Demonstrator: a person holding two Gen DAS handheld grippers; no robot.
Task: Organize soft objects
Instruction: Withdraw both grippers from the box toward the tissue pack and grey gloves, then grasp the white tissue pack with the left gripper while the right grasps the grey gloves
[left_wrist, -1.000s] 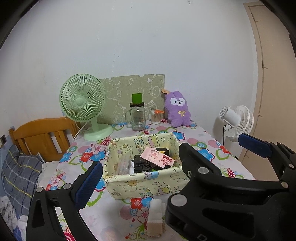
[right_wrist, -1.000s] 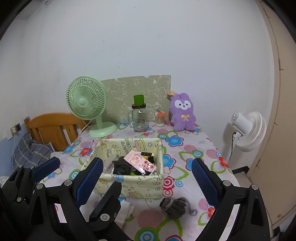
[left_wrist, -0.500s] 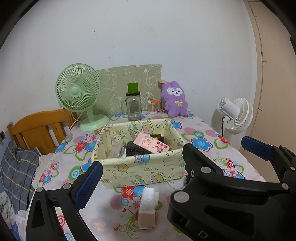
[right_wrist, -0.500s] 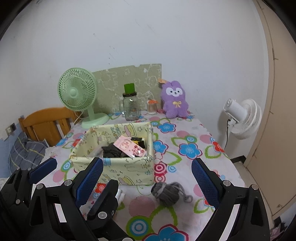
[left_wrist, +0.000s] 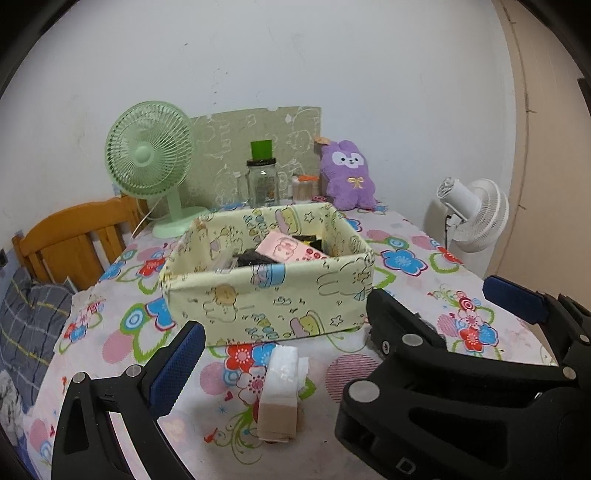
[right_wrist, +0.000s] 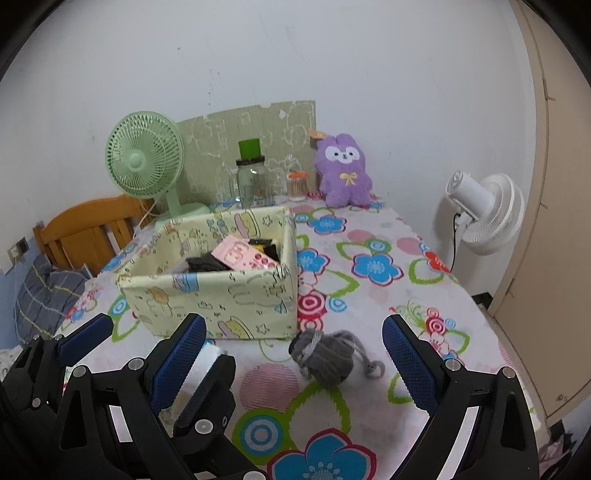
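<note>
Above floral table (right_wrist: 406, 295), both grippers (right_wrist: 295, 354) (left_wrist: 332, 314) wide, lower, nearer grey pouch (right_wrist: 325, 356).

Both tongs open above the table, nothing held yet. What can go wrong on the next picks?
1. The grey bundle trails a loose cord; the right tongs may pinch only the cord and leave the bundle dangling.
2. The white-and-tan pack lies flat near the box; the left tongs could scrape the tablecloth or nudge the box.
</note>
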